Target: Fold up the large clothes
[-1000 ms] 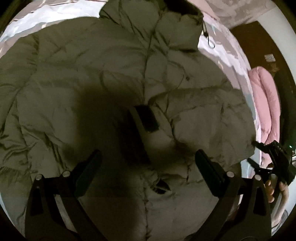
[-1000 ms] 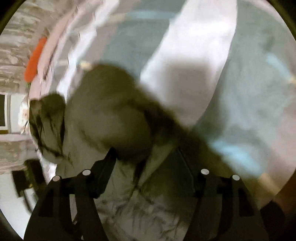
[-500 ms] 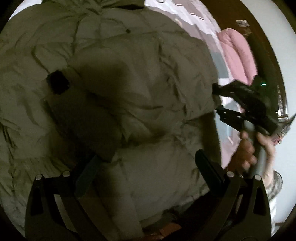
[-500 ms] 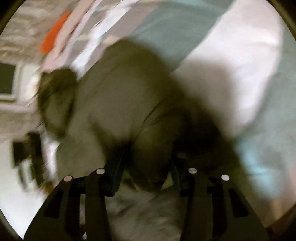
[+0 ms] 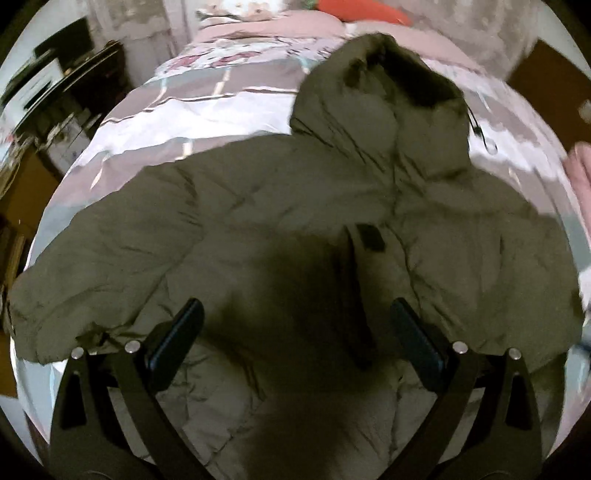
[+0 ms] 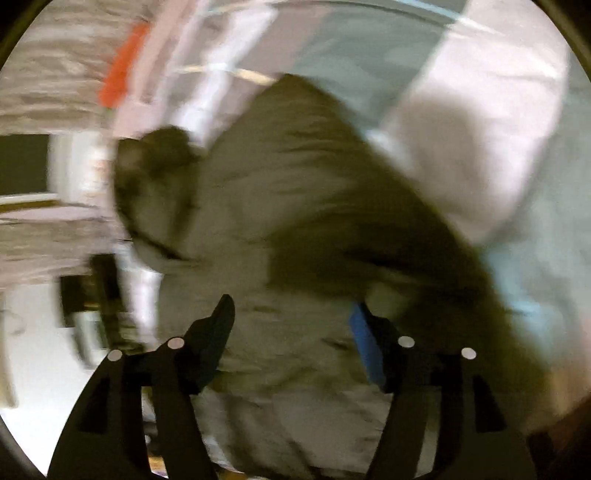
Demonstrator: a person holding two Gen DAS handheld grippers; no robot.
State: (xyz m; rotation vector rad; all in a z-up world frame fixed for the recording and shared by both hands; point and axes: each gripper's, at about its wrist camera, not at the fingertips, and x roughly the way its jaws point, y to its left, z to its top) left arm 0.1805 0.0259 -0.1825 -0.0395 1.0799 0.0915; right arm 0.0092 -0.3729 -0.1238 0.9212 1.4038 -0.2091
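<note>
**Bed and what lies on it**

A bed (image 5: pixel 229 103) covered in a patchwork sheet of white, grey-brown and pale teal blocks fills both views. Spread flat across its middle lies an olive-green hooded puffer jacket (image 5: pixel 295 206), hood toward the top of the frame, one sleeve reaching the lower left. At the upper edge rest a pink pillow (image 5: pixel 280 26) and an orange-red cushion (image 5: pixel 365 11) (a blurred streak in the right wrist view).

Your obstacle: olive jacket (image 5: pixel 295 229) spread across most of the bed (image 5: pixel 192 122). Your free passage: bare bedding beyond its hood (image 5: pixel 384 96), toward the pillows (image 5: pixel 280 26).
</note>
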